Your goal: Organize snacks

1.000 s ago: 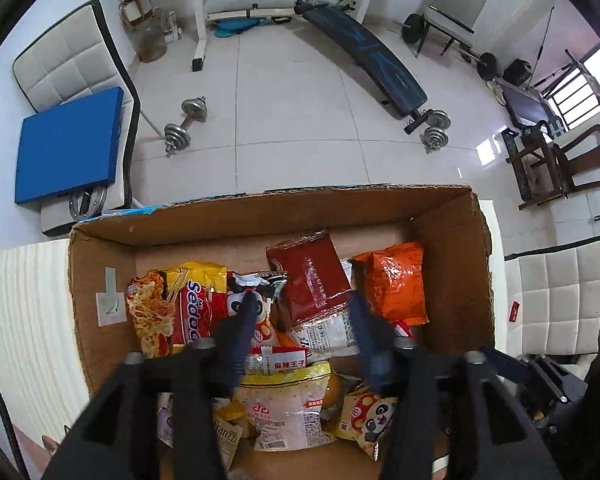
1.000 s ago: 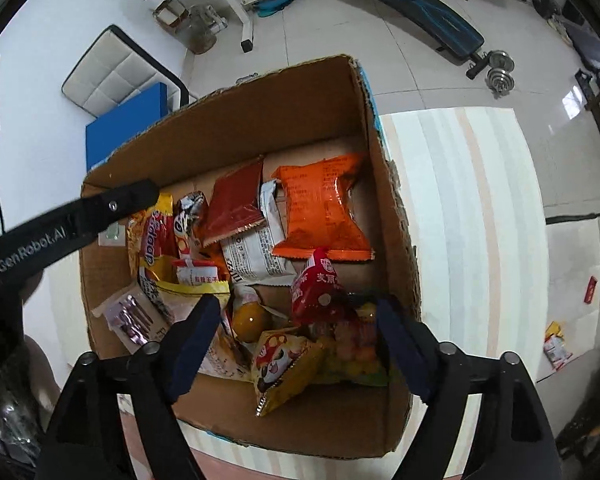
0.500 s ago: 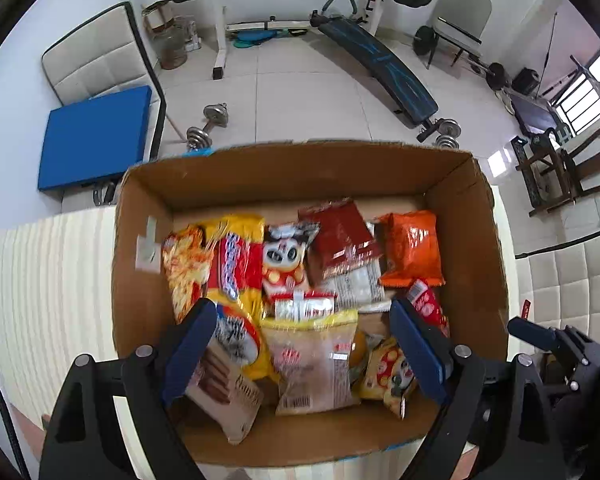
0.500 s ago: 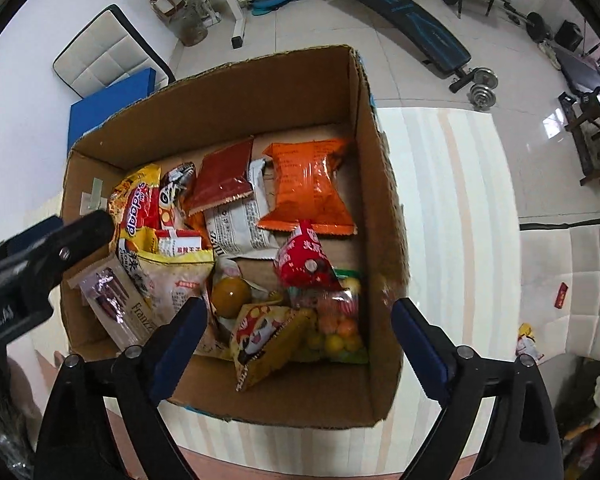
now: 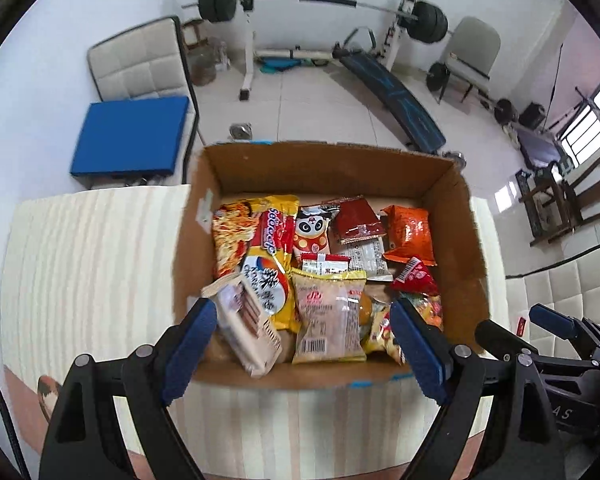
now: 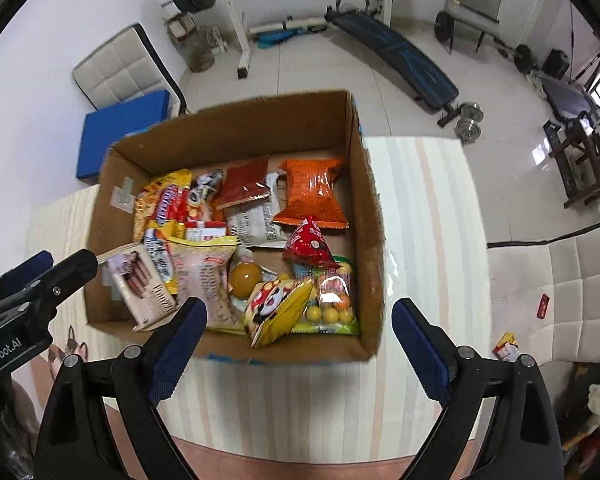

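An open cardboard box (image 5: pixel 452 220) (image 6: pixel 364 200) stands on a pale striped table (image 5: pixel 80 280) and holds several snack packs. Among them are an orange bag (image 5: pixel 410 234) (image 6: pixel 314 196), a dark red packet (image 5: pixel 356 220), a yellow-red noodle pack (image 5: pixel 256 232), a pale bun pack (image 5: pixel 328 316) (image 6: pixel 204 272), a wafer box (image 5: pixel 248 328) (image 6: pixel 140 284) and a bag of candy balls (image 6: pixel 334 304). My left gripper (image 5: pixel 300 316) hovers above the box's near wall, open and empty. My right gripper (image 6: pixel 300 308) hovers over the near right corner, open and empty.
Each gripper shows at the edge of the other's view. Beyond the table lie a barbell rack (image 5: pixel 252 32), a sit-up bench (image 5: pixel 396 96), a blue cushion (image 5: pixel 132 136) on a white chair, and wooden chairs (image 5: pixel 572 200). A white seat (image 6: pixel 560 280) stands right of the table.
Both grippers have risen and drawn back from inside the box toward its near edge. The left jaws have spread wider. The snacks have stayed in the box.
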{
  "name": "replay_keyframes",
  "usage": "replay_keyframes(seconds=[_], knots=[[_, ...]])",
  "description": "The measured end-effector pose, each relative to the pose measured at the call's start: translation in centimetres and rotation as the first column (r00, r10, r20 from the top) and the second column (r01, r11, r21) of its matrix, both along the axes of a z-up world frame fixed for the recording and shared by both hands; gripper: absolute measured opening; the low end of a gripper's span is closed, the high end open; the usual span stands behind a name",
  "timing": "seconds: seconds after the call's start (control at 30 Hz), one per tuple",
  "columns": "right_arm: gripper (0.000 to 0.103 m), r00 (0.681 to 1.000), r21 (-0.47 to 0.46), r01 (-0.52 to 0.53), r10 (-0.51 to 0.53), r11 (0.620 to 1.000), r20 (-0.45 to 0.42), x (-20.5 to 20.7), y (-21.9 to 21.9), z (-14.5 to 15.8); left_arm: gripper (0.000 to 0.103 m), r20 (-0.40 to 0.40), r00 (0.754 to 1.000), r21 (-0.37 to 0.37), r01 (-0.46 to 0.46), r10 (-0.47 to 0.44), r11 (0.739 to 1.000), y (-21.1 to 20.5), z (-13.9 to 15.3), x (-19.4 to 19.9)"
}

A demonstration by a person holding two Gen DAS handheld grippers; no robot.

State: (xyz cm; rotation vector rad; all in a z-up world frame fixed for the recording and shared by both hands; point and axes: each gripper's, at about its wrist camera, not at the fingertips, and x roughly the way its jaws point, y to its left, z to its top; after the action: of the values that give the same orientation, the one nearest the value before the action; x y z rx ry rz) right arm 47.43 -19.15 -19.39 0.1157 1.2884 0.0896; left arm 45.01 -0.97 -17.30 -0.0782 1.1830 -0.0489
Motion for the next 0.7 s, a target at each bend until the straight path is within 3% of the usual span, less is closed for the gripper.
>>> replay_keyframes(seconds=[0.2,0.7], knots=[[0.096,0.997,0.006,-0.005,0.005,1.0,0.083,-5.3,-0.2,4.1,0.089,0.085,0.996,0.018,-0.012,0.01,1.0,0.3,3.5,-5.5],[0.096,0.97,0.006,-0.009,0.007,1.0,0.242,-19.9,-0.6,13.0,0.089,0.203,0.979,0.041,-0.009,0.0,0.999,-0.3,10.6,-18.2]])
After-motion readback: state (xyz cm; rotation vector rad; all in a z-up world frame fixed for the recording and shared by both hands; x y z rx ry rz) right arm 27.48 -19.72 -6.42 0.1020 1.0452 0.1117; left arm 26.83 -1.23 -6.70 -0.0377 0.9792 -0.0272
